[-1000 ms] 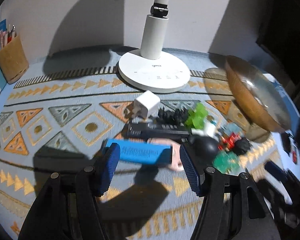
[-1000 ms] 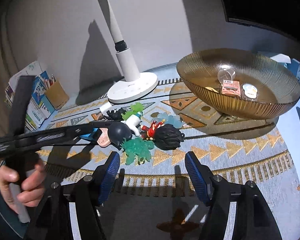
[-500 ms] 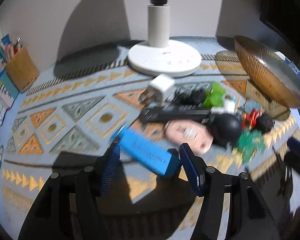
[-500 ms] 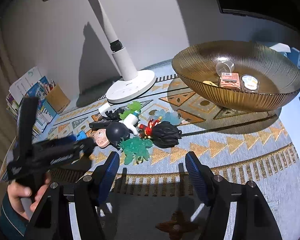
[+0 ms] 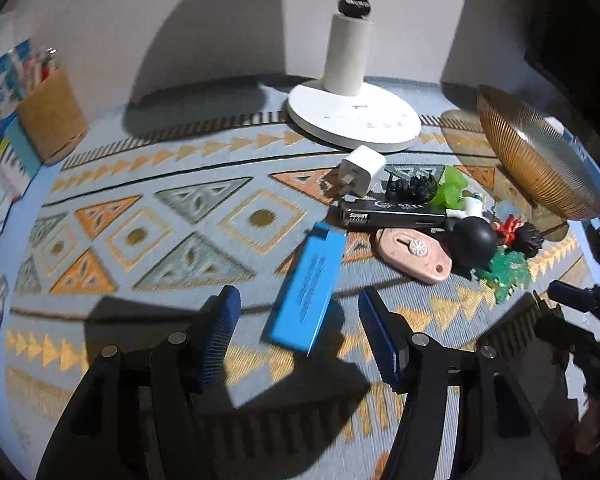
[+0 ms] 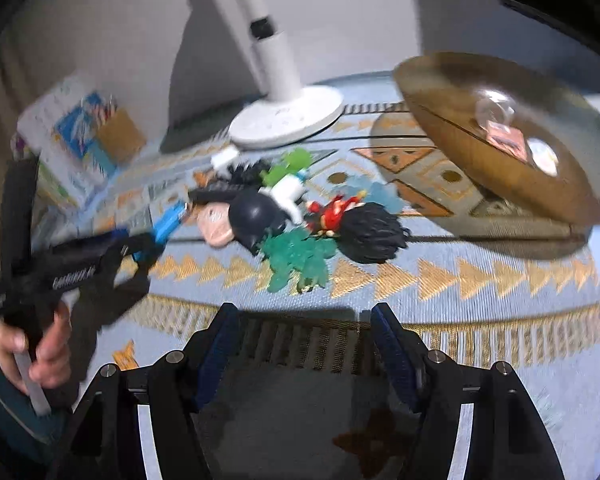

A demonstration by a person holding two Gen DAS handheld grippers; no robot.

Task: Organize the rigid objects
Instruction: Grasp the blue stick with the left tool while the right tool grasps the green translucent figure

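Note:
A blue rectangular block (image 5: 310, 290) lies tilted on the patterned mat, its near end between the fingers of my open left gripper (image 5: 300, 328), untouched by the pads. Beyond it lie a pink case (image 5: 414, 254), a black stick (image 5: 392, 214), a white charger (image 5: 360, 170), a black round toy (image 5: 472, 242) and green figures (image 5: 508, 270). My right gripper (image 6: 304, 344) is open and empty, short of the toy pile (image 6: 300, 220). The left gripper shows at the left of the right wrist view (image 6: 72, 268), with the blue block (image 6: 168, 220) at its tip.
A ribbed amber bowl (image 6: 480, 152) holding small items stands at the right. A white lamp base (image 5: 352, 116) stands behind the pile. A cork pen holder (image 5: 52, 116) and books sit at the far left.
The blue block has turned from crosswise to lengthwise between my left fingers and sits apart from the pile. The left gripper has pulled back. The right gripper has swung, blurring its view.

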